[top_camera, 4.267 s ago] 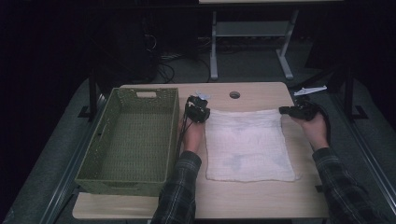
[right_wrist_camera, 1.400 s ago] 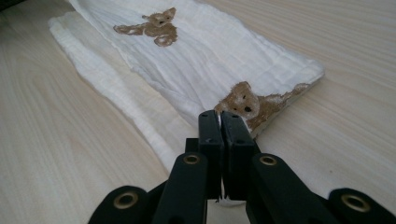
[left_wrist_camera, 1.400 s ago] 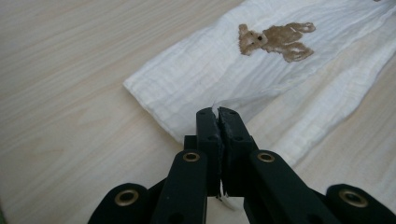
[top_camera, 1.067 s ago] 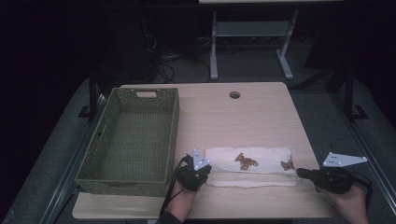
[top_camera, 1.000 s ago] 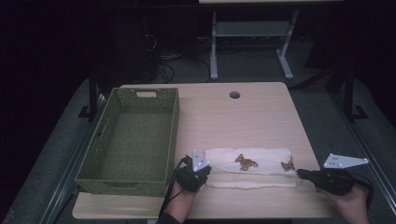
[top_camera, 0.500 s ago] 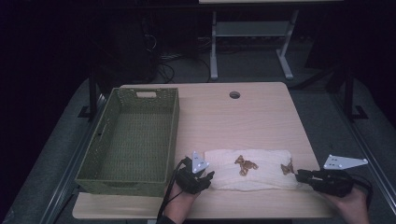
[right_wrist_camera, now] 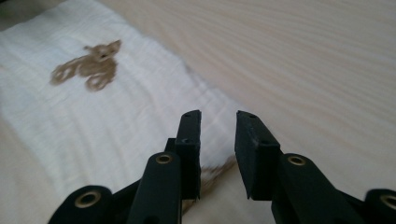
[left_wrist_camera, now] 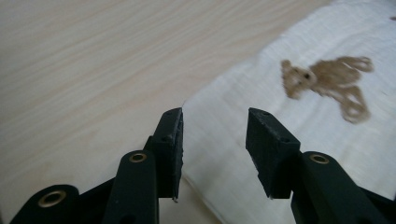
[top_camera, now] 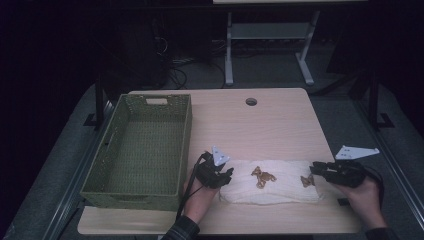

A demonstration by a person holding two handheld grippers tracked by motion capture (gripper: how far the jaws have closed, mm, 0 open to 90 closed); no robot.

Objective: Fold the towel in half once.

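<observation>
A white towel (top_camera: 280,187) with small brown bear figures (top_camera: 262,176) lies folded into a long strip near the table's front edge. My left gripper (top_camera: 227,175) sits at its left end and my right gripper (top_camera: 316,170) at its right end. The left gripper view has the left gripper (left_wrist_camera: 215,126) low over the towel's edge (left_wrist_camera: 289,135). Its jaws have just been opening and stand apart, pressing on nothing. My right gripper (right_wrist_camera: 218,126) hovers over the towel's other end (right_wrist_camera: 93,116). Its jaws have just been opening too, with only a narrow gap and no cloth pinched.
A green woven basket (top_camera: 185,145) stands empty on the left of the wooden table (top_camera: 250,130), close beside my left hand. A round cable hole (top_camera: 251,101) lies at the far edge. Dark floor and a metal frame surround the table.
The towel, spread flat earlier, now lies folded toward the front. Within the last second both grippers have let go of its ends and shifted slightly. The fold has settled.
</observation>
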